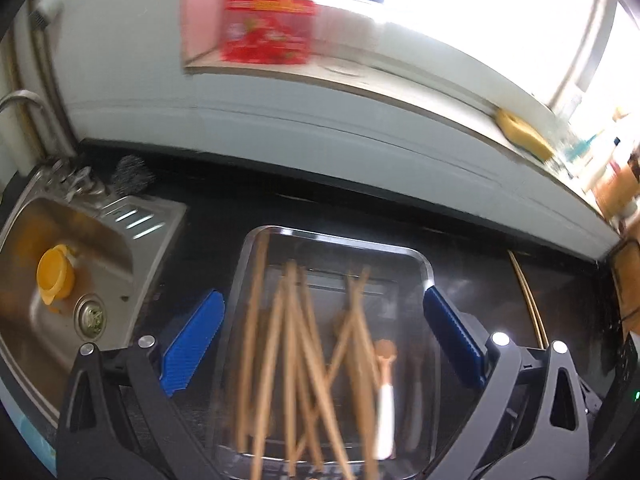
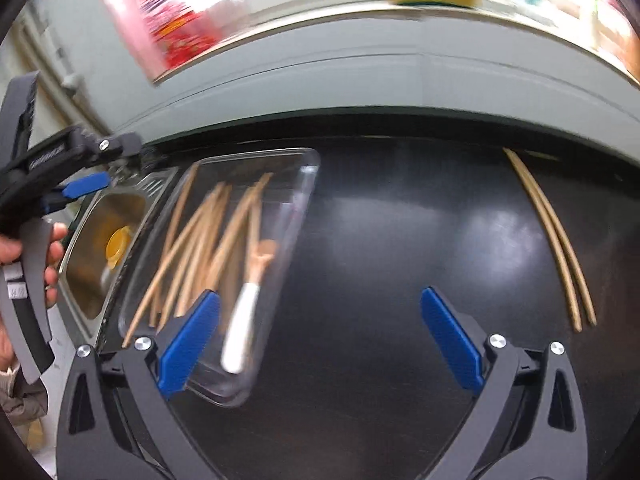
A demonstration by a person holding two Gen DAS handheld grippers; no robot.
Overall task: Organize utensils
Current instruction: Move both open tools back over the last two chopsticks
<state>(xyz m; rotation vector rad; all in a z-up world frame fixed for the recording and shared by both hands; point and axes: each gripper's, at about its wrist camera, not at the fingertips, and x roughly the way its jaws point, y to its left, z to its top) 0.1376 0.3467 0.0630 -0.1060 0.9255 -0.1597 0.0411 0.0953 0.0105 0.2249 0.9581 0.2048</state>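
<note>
Dark and glossy, the bench (image 2: 380,240) runs under a pale window ledge, with a steel sink (image 1: 28,320) at nine o'clock. On it sits a clear tray (image 1: 416,258) heaped with wooden chopsticks (image 1: 280,340) and a white-handled spoon (image 2: 240,332). Two loose chopsticks (image 2: 556,240) lie well apart at two o'clock. The left gripper (image 1: 324,336) hangs over the tray, fingers spread wide and empty. The right gripper (image 2: 320,340) hovers over bare bench, fingers likewise open.
</note>
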